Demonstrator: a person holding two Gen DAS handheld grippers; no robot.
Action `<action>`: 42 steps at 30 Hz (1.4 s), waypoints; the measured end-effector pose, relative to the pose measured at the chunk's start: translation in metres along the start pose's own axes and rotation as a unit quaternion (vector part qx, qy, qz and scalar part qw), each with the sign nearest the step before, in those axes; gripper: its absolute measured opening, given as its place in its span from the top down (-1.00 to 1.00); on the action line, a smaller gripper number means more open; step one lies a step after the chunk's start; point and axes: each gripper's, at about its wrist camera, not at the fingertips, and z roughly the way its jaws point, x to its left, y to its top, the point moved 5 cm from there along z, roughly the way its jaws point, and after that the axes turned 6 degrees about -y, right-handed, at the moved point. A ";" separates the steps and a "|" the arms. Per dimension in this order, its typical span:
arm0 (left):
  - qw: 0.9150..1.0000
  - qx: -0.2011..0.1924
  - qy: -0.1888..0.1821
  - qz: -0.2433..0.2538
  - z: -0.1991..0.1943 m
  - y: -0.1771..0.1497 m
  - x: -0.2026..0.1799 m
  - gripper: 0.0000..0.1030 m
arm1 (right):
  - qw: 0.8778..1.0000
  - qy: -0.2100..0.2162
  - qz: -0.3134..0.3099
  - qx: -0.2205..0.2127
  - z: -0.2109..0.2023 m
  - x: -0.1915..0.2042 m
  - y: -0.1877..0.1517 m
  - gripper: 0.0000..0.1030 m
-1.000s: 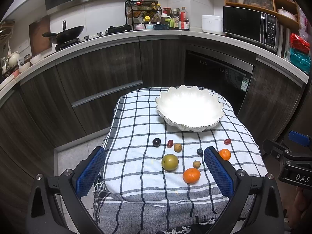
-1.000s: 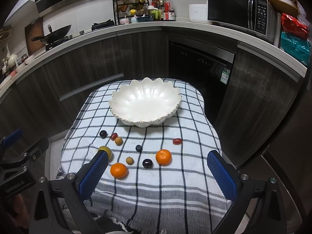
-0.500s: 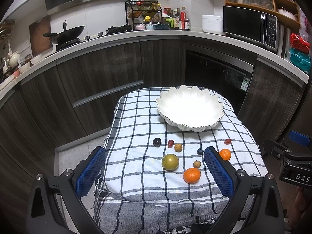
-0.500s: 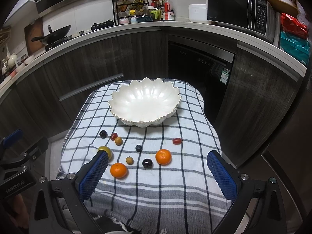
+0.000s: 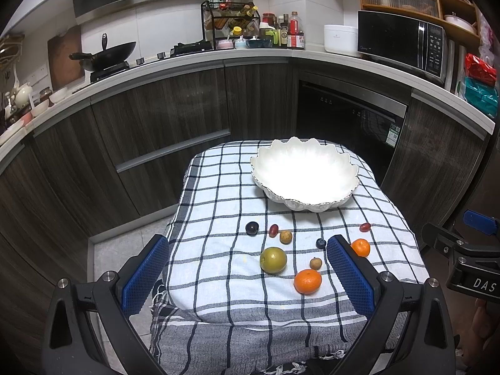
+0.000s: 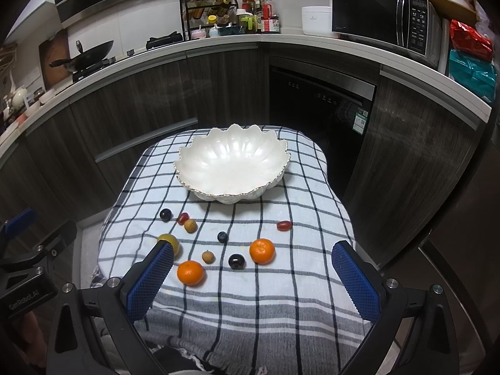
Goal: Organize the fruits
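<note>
An empty white scalloped bowl stands at the far end of a small table under a checked cloth. Nearer lie loose fruits: two oranges, a green-yellow round fruit, two dark plums, a blueberry, two red grapes and two small brown fruits. My left gripper hangs open over the table's near edge. My right gripper is open too, holding nothing.
Dark kitchen cabinets and a built-in appliance curve closely around the table. The counter carries a wok, a spice rack and a microwave. Bare floor lies left of the table.
</note>
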 end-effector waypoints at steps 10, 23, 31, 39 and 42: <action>1.000 0.000 0.000 0.000 0.000 0.000 0.000 -1.00 | 1.000 0.001 0.001 0.001 0.001 0.000 -0.001 -0.99; 1.000 0.001 0.000 0.001 -0.001 -0.001 0.000 -1.00 | 1.000 0.002 0.002 0.001 0.001 -0.001 -0.001 -0.99; 1.000 0.001 0.001 0.001 -0.001 -0.001 -0.001 -1.00 | 1.000 0.002 0.002 0.002 0.001 -0.001 -0.001 -0.99; 1.000 0.000 0.000 0.001 -0.001 -0.001 -0.001 -1.00 | 1.000 0.003 0.002 0.002 -0.001 -0.002 0.001 -0.99; 1.000 0.000 0.001 0.001 -0.001 -0.001 -0.003 -1.00 | 1.000 0.005 0.000 0.003 0.004 0.002 -0.002 -0.99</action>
